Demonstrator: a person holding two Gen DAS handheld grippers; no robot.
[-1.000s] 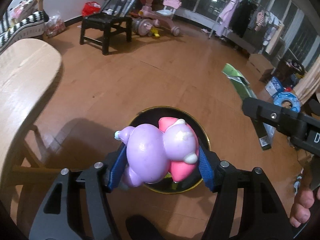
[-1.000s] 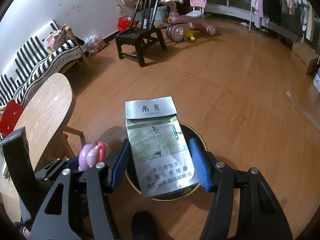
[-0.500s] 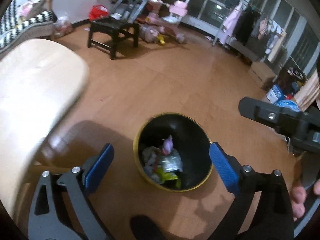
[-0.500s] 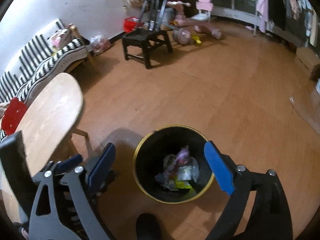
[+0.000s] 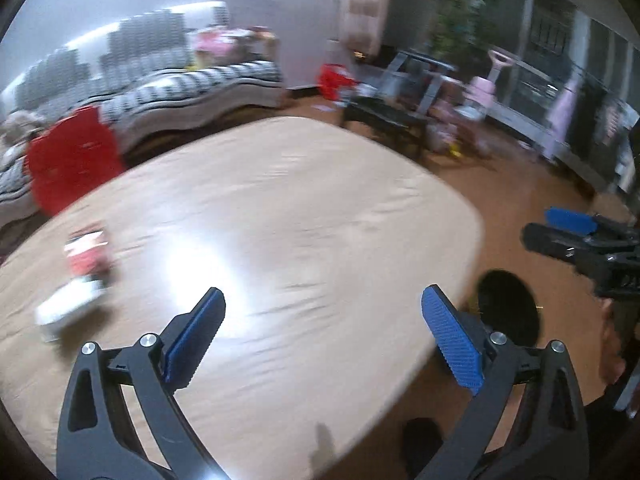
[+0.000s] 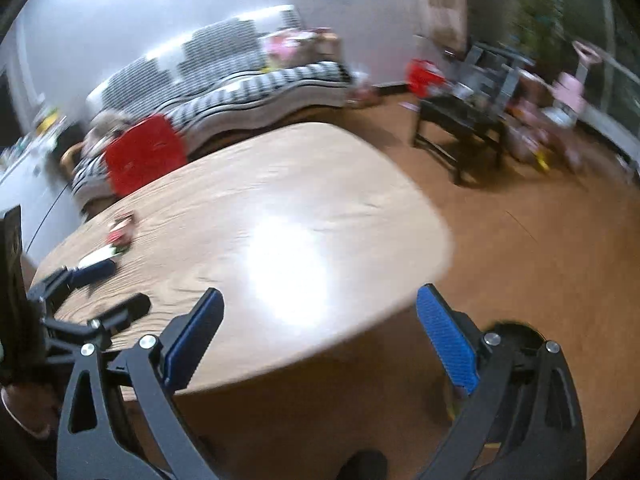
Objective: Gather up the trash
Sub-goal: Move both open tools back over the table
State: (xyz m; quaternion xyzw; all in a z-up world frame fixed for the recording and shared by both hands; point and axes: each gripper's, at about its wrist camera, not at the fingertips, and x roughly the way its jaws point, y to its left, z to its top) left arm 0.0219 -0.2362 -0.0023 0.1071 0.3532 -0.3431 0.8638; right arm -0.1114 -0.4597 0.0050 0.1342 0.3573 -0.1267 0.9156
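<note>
Room: blurred living room with brown wooden floor [image 6: 520,264], white wall, striped sofa [image 5: 192,88] at upper left of both views.
Bin: one black trash bin [image 5: 508,312] on the floor at lower right of the left view, just beside the surface's edge; in the right view it sits at lower right, partly hidden behind a tong finger [image 6: 516,334]. Contents cannot be made out.
Trash: one red-and-white packet [image 5: 86,250] and one white item [image 5: 68,308] just below it, both smeared, at left of the left view; two items counted.
Left tongs: left tongs [image 5: 324,338] spread wide, blue pads apart, nothing between them, over the surface.
Right tongs: right tongs [image 6: 320,336] jaws opening, nothing between them, over the surface's near edge.
Surface: pale wooden surface [image 5: 300,208] with rounded corners, bright glare at its middle.
Other: one red chair back [image 6: 142,154] beyond the surface; one black chair [image 6: 460,128] and pink ride-on toys [image 5: 480,92] at upper right.
</note>
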